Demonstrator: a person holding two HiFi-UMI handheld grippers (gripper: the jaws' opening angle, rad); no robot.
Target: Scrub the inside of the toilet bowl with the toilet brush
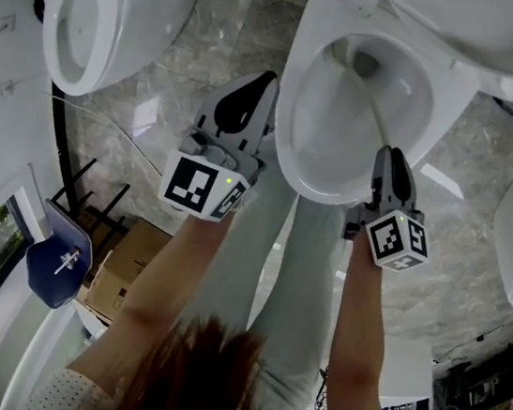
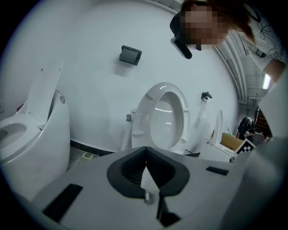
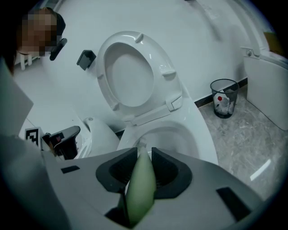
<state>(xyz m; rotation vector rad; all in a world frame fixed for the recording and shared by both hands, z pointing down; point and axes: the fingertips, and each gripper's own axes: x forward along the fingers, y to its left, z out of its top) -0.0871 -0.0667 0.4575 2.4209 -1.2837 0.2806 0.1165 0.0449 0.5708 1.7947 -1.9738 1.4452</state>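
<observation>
the right gripper (image 1: 390, 161) is pinching the toilet brush (image 1: 376, 112), seemingly scrubbing deep in the toilet bowl (image 1: 312, 131) ahead, the left gripper (image 1: 258, 91) is idling pressed together, and wall sweeps are probably coming next.

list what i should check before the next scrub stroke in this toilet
1. Grip: right gripper shut on the toilet brush handle. Ok.
2. Brush head inside the toilet bowl, deep near the drain. Ok.
3. Seat raised, clear of the bowl opening. Ok.
4. Left gripper out of the way: fingers together with nothing between them, and the head view shows it outside the rim. Ok.
5. Brush head pressed against the porcelain. Cannot tell.
</observation>
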